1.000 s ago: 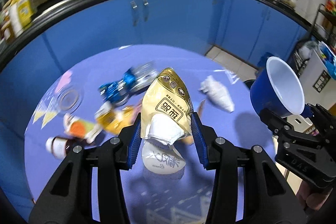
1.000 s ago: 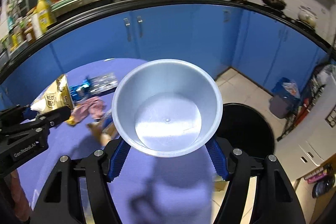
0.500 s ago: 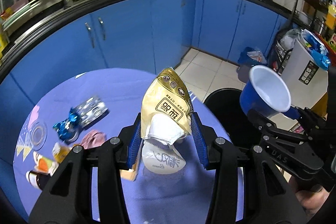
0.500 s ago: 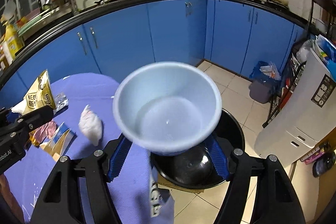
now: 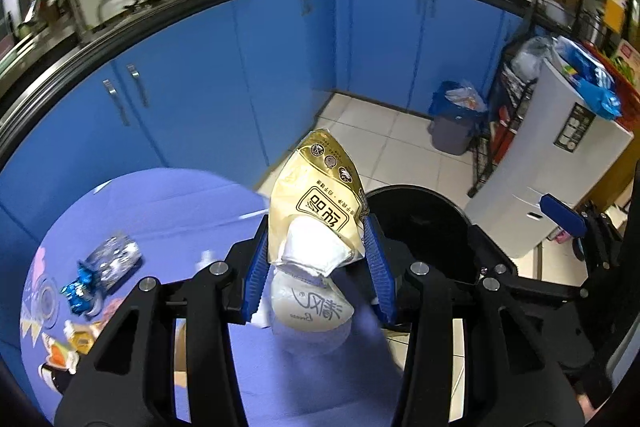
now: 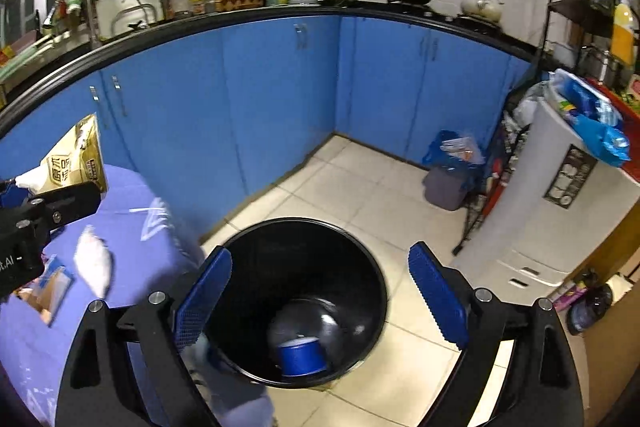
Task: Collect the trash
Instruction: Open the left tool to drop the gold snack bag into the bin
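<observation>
My left gripper (image 5: 318, 267) is shut on a gold snack bag (image 5: 316, 199) with a white tissue pack bunched under it, held over the table edge beside the black trash bin (image 5: 424, 227). The gold snack bag also shows at the left of the right wrist view (image 6: 74, 161). My right gripper (image 6: 320, 301) is open and empty above the black trash bin (image 6: 296, 267). The blue bowl (image 6: 300, 355) lies inside the bin at the bottom.
The purple-covered table (image 5: 168, 211) holds a blue foil wrapper (image 5: 104, 267), orange packets (image 5: 68, 347) and a white crumpled tissue (image 6: 94, 263). Blue cabinets (image 6: 280, 99) run behind. A white appliance (image 6: 560, 195) and a small grey bin with a blue bag (image 6: 448, 175) stand on the tiled floor.
My right gripper opened and the blue bowl dropped into the black bin. Both grippers swung right, from over the table toward the bin. The left keeps its hold on the gold bag.
</observation>
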`<state>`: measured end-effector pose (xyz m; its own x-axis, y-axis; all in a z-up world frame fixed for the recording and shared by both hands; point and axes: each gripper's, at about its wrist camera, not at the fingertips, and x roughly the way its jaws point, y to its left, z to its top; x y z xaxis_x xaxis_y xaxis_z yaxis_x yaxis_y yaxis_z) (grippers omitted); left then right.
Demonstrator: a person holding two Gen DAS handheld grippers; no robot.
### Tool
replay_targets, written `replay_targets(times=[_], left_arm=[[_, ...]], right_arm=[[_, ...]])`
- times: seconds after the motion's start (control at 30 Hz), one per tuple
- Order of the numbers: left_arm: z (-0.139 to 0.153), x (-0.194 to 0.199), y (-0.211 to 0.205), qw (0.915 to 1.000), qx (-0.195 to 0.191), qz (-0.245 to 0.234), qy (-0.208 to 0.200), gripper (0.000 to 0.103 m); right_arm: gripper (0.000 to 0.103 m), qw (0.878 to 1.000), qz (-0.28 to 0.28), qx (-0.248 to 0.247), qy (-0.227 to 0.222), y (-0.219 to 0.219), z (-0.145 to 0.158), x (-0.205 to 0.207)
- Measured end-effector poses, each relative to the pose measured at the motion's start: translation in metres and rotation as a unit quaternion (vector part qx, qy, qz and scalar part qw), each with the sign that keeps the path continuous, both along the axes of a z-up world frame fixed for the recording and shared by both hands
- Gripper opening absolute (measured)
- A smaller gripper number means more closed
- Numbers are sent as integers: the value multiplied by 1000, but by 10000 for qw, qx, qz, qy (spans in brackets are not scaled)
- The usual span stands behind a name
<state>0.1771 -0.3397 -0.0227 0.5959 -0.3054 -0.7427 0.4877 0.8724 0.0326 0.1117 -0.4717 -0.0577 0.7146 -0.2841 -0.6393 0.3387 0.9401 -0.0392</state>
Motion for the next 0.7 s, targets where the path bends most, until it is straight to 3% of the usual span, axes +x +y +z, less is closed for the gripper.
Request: replay_targets(times=[0.1,0.17,0.3,0.47,0.7], left_arm=[[-4,-3,-18,9999,64,-141,-8,55],[-5,-4,-27,9998,87,-174,-74,72],[-3,-7,-34,9993,182,-131,-315,87],[-2,-4,-23,9990,213,30,-387,88],[-8,-5,23,9979,307,447,-362,88]], right_arm=[[88,9998,-176,-111,19,-12,-1,-7],[88,9996,-251,-127,35,-17,-3,-10],[88,9994,-340,-71,80,-27,-7,-15],[88,9996,-277,3,108,-24,-10,-16],[88,9997,141,179,-30,6,-1,-12]])
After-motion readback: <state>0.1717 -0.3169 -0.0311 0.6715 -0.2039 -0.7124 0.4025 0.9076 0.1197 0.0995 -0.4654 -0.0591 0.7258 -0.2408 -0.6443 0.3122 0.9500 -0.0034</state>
